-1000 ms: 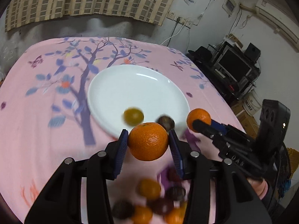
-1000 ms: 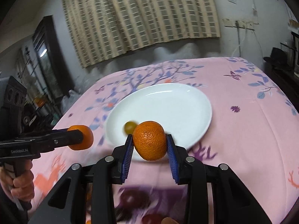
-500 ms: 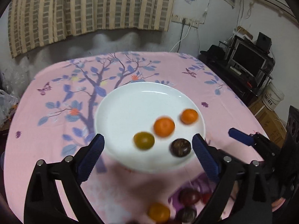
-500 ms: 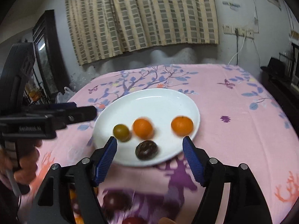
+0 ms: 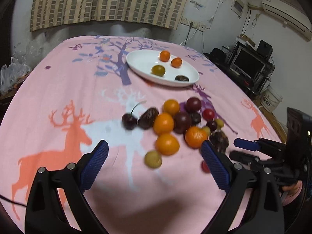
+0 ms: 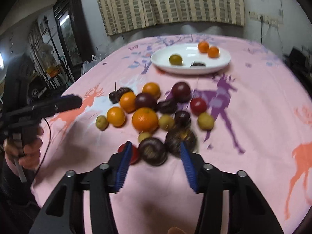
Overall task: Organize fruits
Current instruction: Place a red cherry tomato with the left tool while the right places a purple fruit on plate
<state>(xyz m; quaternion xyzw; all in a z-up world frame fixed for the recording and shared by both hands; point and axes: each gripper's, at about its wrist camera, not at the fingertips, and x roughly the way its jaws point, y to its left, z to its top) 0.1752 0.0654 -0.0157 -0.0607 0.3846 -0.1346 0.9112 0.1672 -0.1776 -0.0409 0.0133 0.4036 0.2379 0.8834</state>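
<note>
A white plate (image 5: 140, 66) (image 6: 220, 66) at the far side of the pink cloth holds two oranges (image 5: 164, 56) (image 6: 203, 46), a yellow-green fruit (image 5: 158, 70) (image 6: 175, 59) and a dark fruit (image 5: 181, 78) (image 6: 198, 64). A pile of several oranges, dark plums and small yellow and red fruits (image 5: 171, 122) (image 6: 148, 109) lies nearer. My left gripper (image 5: 154, 162) is open and empty before the pile. My right gripper (image 6: 155, 157) is open, low at the pile's near edge, with a dark round fruit (image 6: 153, 151) between its fingertips (image 6: 123, 163).
The pink deer-print tablecloth (image 5: 68, 101) covers the table, whose edges fall away left and right. A TV stand and a white bucket (image 5: 271, 99) stand to the right. Plastic bags (image 5: 11, 74) lie at the left. The other gripper shows in each view (image 5: 259, 152) (image 6: 42, 107).
Both grippers let go of their oranges onto the plate, opened, and pulled back from the plate to the near side of the fruit pile.
</note>
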